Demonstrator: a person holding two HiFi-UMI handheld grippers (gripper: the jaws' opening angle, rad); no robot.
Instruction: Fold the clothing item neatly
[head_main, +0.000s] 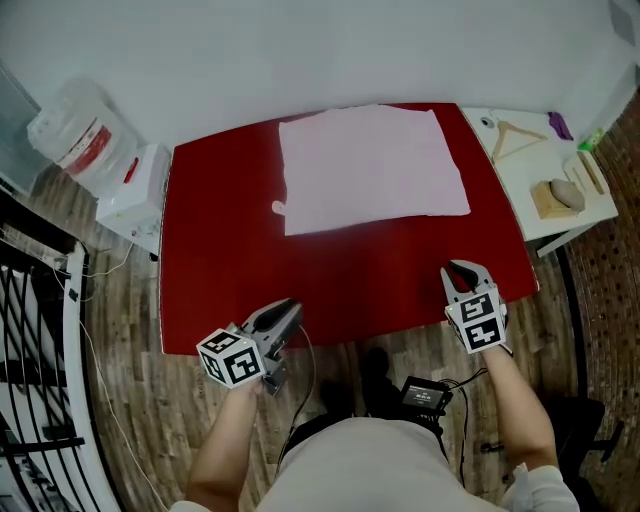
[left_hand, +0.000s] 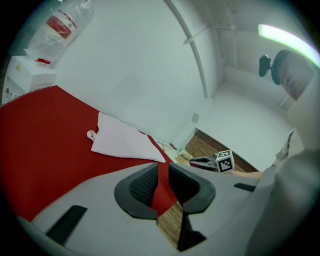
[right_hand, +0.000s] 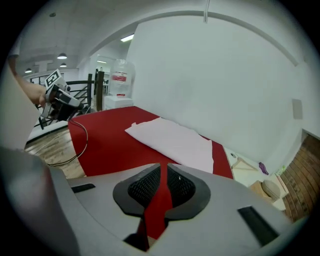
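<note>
Folded pink garment (head_main: 372, 170) at far edge of red tabletop (head_main: 230, 250); left gripper (head_main: 289, 309) and right gripper (head_main: 462, 269) over near edge, jaws slightly apart, nothing between them

No readable words or numbers anywhere right now. The clear plastic water jug (head_main: 75, 135) beside the red counter (head_main: 220, 250) wears a red label, but its print is too small to make out. The small black box (head_main: 425, 393) at the person's waist carries a white sticker, also illegible. The black-and-white marker cube on the left (head_main: 232, 358) and the matching marker cube on the right (head_main: 478, 320) show only square coded patterns, no lettering.
</note>
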